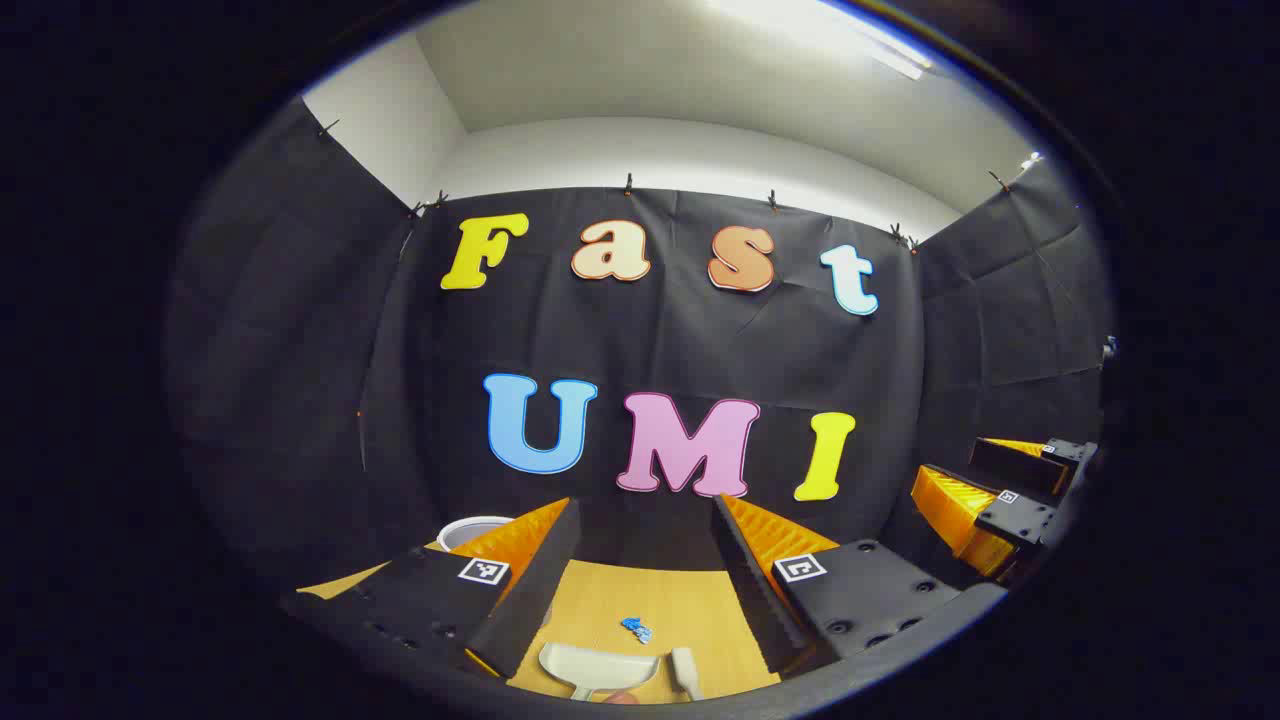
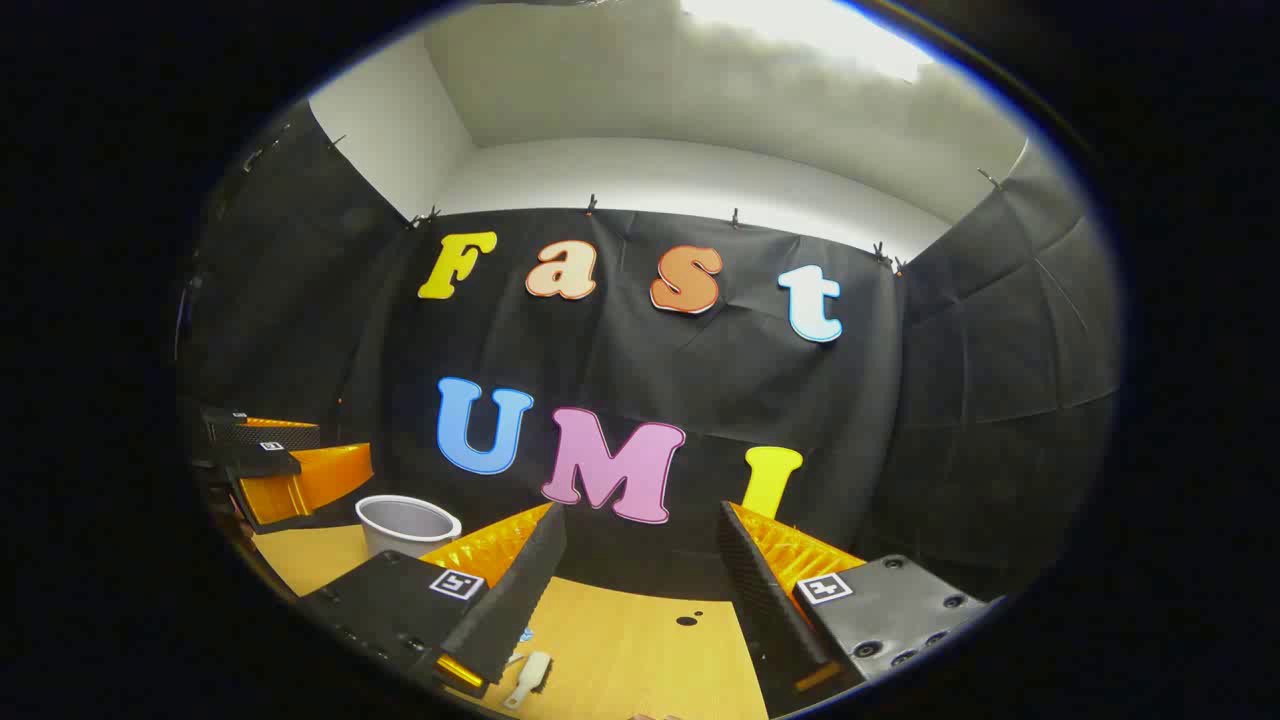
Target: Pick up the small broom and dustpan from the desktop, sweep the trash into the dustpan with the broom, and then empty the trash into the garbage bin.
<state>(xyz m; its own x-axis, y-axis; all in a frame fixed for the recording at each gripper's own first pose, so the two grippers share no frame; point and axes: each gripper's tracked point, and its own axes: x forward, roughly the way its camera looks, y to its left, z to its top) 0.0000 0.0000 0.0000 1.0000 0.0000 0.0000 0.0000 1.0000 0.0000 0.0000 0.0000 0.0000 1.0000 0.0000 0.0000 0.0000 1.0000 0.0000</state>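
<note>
Both claws, left (image 1: 640, 580) and right (image 2: 640, 590), spread apart above bench (image 1: 690, 620); dustpan (image 1: 598, 668), broom (image 1: 685, 672) below left claw, trash (image 1: 636, 629) between.

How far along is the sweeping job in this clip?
Nothing looks done yet. The dustpan and small broom lie on the desktop, blue trash unswept. Both hand-held grippers, left and right, are open and hold nothing. Grasping, sweeping and emptying into the garbage bin remain.

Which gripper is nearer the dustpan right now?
Left. The left gripper hangs open above the dustpan, which lies between its fingers in view; the right gripper hovers off to the side, nearer the broom.
</note>
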